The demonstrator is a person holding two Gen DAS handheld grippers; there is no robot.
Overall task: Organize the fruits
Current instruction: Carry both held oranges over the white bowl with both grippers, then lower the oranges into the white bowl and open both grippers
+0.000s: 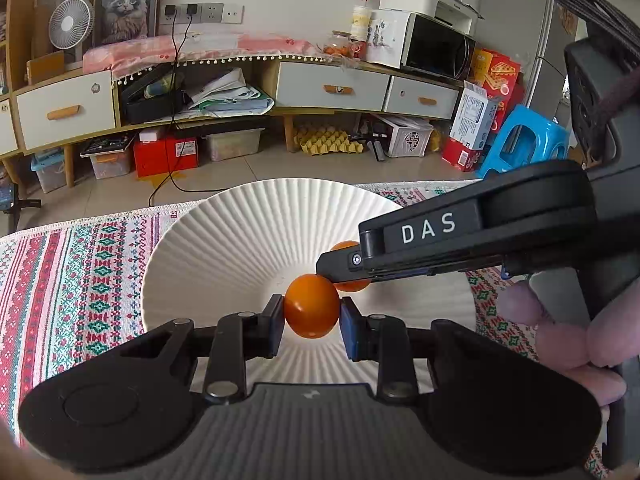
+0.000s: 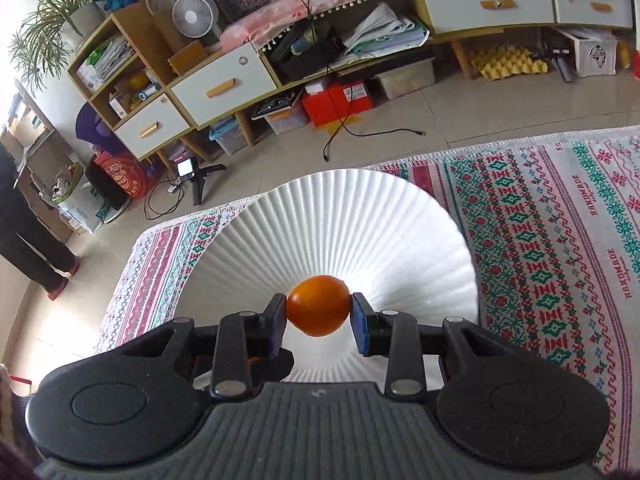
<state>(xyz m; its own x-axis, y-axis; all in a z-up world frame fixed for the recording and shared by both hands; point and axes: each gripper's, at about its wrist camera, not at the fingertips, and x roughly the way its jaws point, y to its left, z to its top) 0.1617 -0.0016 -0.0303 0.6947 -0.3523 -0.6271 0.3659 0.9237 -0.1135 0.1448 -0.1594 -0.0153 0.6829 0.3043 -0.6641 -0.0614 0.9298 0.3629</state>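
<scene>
2 oranges, 1 in left gripper (image 1: 312, 318) grasp, 1 in right gripper (image 2: 318, 307) grasp, both over ribbed white plate (image 1: 224, 232).

Both views are bright with soft daylight and strong fisheye bending toward the edges. In the right wrist view, glare washes out the floor (image 2: 60, 320) at lower left. Focus is sharp centrally, corners dark and blurred.
</scene>
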